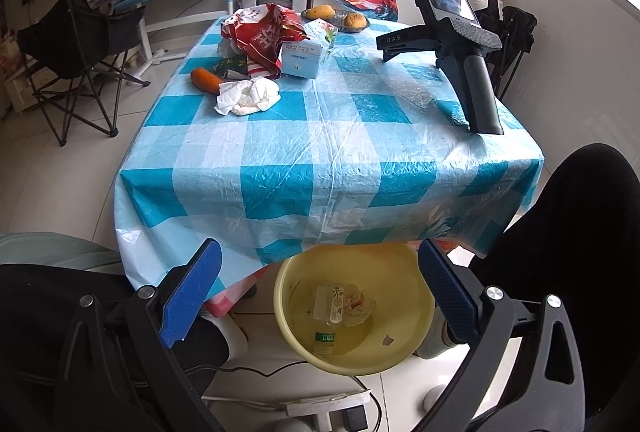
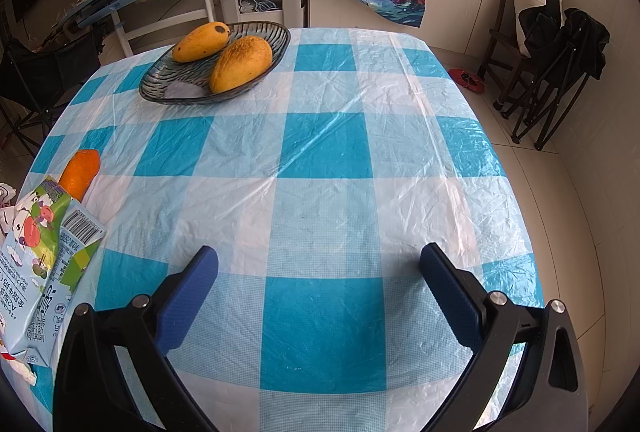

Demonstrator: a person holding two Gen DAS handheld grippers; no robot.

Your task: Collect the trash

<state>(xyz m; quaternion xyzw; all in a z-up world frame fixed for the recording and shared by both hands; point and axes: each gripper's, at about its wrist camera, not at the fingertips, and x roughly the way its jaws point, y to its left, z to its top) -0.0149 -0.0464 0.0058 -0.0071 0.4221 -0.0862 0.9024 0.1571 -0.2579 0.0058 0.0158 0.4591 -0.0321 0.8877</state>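
My left gripper (image 1: 318, 252) hangs open and empty below the table's near edge, above a yellow basin (image 1: 286, 316) on the floor. In the basin lie a flattened plastic bottle (image 1: 329, 312) and a crumpled wrapper (image 1: 360, 306). On the blue-checked table (image 1: 340, 152) at far left sit a crumpled white tissue (image 1: 248, 96), a red snack bag (image 1: 264, 36), a milk carton (image 1: 306, 52) and a carrot (image 1: 204, 80). My right gripper (image 2: 319, 254) rests on the table's right side, open and empty; its handle (image 1: 482, 92) stands upright. The carton (image 2: 44, 260) and carrot (image 2: 80, 172) lie to its left.
A glass plate (image 2: 160, 88) with two mangoes (image 2: 240, 62) stands at the table's far end. A person's dark-clothed legs (image 1: 560, 232) flank the basin. A power strip (image 1: 320, 408) and cables lie on the floor. Folding chairs stand left (image 1: 76, 48) and right (image 2: 560, 64).
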